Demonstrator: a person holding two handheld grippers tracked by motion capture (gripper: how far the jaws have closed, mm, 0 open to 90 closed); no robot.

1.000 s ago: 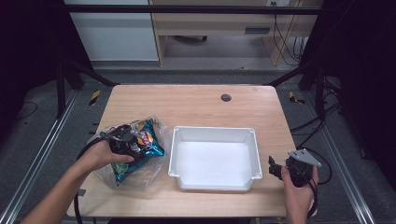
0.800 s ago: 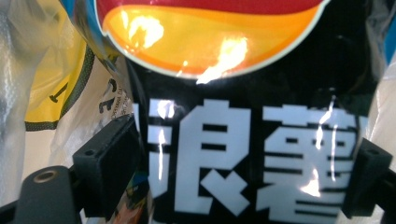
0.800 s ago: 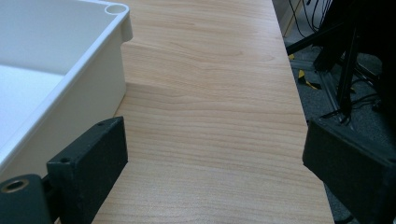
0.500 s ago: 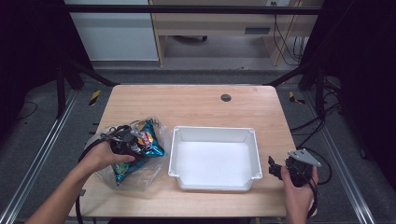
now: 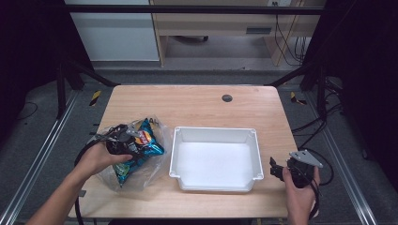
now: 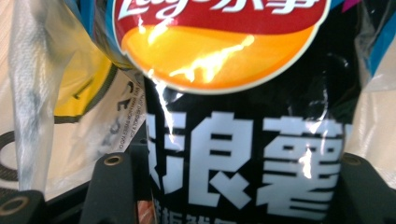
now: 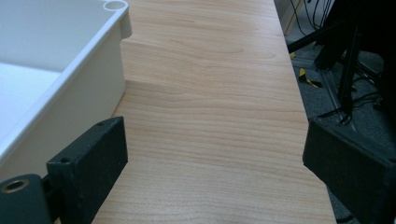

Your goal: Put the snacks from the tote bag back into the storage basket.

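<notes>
My left tongs, having just been closing, are pinching a light, crinkly, slippery crisp packet inside the clear bag at the worktop's left, while my right tongs are gaping wide.

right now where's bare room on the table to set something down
The far half of the table, from the white bin back to the small round grommet, is bare. So is the wood strip right of the bin, ahead of the right tool. The left front is crowded by the chip bags in clear plastic.
</notes>
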